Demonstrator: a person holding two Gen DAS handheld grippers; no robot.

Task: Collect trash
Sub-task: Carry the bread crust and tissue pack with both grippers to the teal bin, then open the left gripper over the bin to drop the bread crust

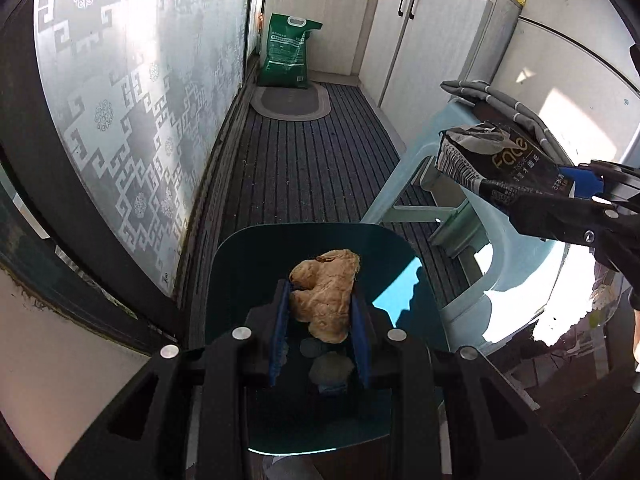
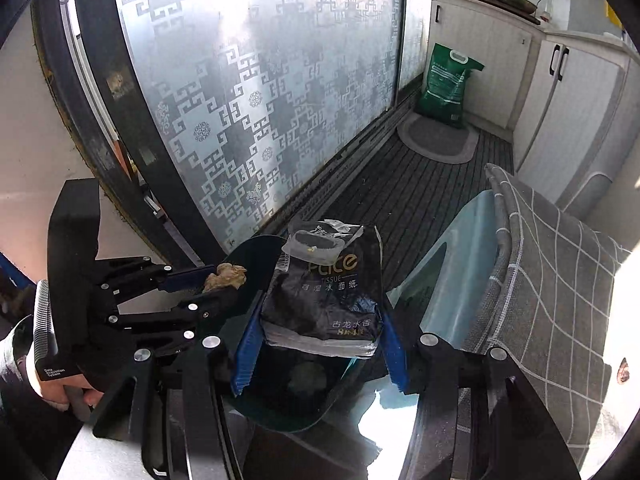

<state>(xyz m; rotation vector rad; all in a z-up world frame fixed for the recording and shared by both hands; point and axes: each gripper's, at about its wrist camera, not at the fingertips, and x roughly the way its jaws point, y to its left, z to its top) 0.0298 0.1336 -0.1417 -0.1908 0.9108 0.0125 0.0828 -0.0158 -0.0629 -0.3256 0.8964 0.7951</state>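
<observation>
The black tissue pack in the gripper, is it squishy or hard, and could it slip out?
The black tissue pack is probably squishy: its wrapper is crinkled and torn open on top. It likely weighs little, since the right gripper holds it up by its lower end alone. The shiny plastic may be slippery, so it could slide if the squeeze loosens.

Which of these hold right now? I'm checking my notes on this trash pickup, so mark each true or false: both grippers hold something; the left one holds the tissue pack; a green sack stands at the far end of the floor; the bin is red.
1. Both grippers hold something. True: the left gripper and right gripper are each clamped on an item.
2. The left one holds the tissue pack. False: it holds a crumpled brown wad; the right holds the black tissue pack.
3. A green sack stands at the far end. True.
4. The bin is red. False: dark teal.
</observation>
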